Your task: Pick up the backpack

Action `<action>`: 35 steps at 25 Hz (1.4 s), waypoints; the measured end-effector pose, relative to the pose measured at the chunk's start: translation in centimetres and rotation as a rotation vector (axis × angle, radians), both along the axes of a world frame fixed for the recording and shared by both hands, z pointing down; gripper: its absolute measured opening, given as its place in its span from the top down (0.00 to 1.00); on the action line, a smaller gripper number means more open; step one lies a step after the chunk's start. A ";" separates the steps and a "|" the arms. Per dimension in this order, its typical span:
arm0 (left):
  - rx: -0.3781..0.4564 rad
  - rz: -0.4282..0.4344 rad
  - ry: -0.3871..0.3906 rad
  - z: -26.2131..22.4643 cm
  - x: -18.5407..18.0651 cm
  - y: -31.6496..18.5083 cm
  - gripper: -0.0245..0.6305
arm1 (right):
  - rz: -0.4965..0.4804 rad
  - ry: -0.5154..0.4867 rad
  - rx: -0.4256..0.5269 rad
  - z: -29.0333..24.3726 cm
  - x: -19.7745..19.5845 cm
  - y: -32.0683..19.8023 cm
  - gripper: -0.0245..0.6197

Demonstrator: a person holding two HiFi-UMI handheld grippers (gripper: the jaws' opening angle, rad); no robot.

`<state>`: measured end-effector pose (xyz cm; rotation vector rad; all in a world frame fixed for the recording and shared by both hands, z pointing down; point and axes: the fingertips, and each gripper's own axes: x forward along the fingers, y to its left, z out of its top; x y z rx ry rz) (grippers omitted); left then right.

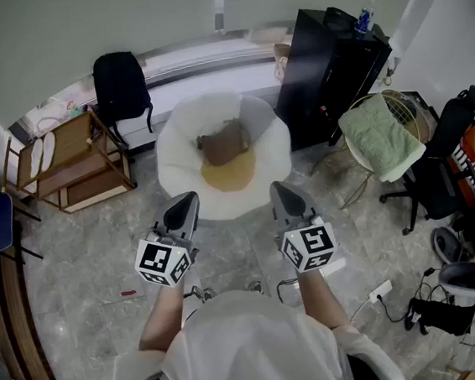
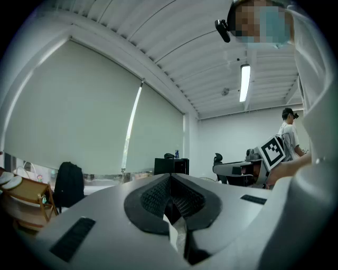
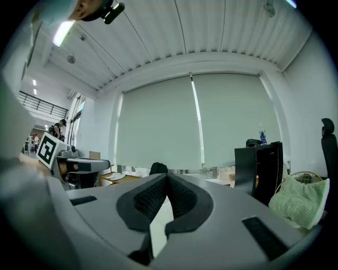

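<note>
A black backpack (image 1: 121,86) stands upright against the low window ledge at the back left, beside a wooden rack (image 1: 72,160). The same backpack (image 2: 68,183) shows far off at the left of the left gripper view, and its top (image 3: 157,168) peeks just above the jaws in the right gripper view. My left gripper (image 1: 190,200) and right gripper (image 1: 277,187) are held level side by side in front of the person, well short of the backpack. Both are shut with nothing between the jaws.
A white round chair (image 1: 222,157) with a brown and a yellow cushion sits straight ahead, between the grippers and the ledge. A black cabinet (image 1: 330,70) stands at the back right, and next to it a wire basket with a green cloth (image 1: 377,135). Office chairs, cables and a power strip (image 1: 378,291) lie at the right.
</note>
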<state>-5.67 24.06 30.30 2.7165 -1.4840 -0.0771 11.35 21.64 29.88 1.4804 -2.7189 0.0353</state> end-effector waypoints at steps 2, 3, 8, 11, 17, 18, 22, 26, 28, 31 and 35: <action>0.004 -0.002 0.007 -0.2 -0.3 -0.1 0.91 | -0.007 -0.001 0.003 -0.1 -0.6 -0.2 0.92; 0.006 -0.001 0.008 -0.2 -0.4 -0.2 0.91 | -0.010 0.000 0.004 -0.1 -0.8 -0.2 0.92; -0.001 0.000 0.013 -0.2 -0.6 -0.1 0.91 | -0.014 0.007 0.002 -0.2 -1.1 -0.1 0.92; -0.016 -0.003 0.016 0.1 -0.9 0.0 0.91 | -0.050 0.009 0.003 -0.3 -1.8 0.3 0.92; -0.018 0.003 0.030 0.1 -2.9 0.3 0.91 | -0.070 -0.036 0.027 -1.1 -3.9 0.8 0.91; -0.018 0.003 0.032 0.1 -3.4 0.2 0.91 | -0.063 -0.036 0.023 -1.1 -4.2 0.8 0.91; -0.021 0.008 0.044 0.4 -5.8 0.4 0.91 | -0.037 -0.045 0.016 -0.7 -6.0 1.2 0.91; -0.027 0.045 0.036 0.8 -7.8 0.6 0.91 | 0.002 -0.066 -0.004 0.2 -7.7 1.7 0.91; -0.033 0.060 0.035 1.0 -8.7 0.5 0.91 | 0.021 -0.067 -0.019 0.8 -8.3 1.7 0.91; -0.050 0.081 0.036 1.6 -8.7 0.2 0.91 | 0.045 -0.060 -0.034 1.3 -8.1 1.5 0.91; -0.065 0.086 0.034 2.2 -8.1 -1.0 0.91 | 0.047 -0.062 -0.048 1.6 -7.6 0.1 0.91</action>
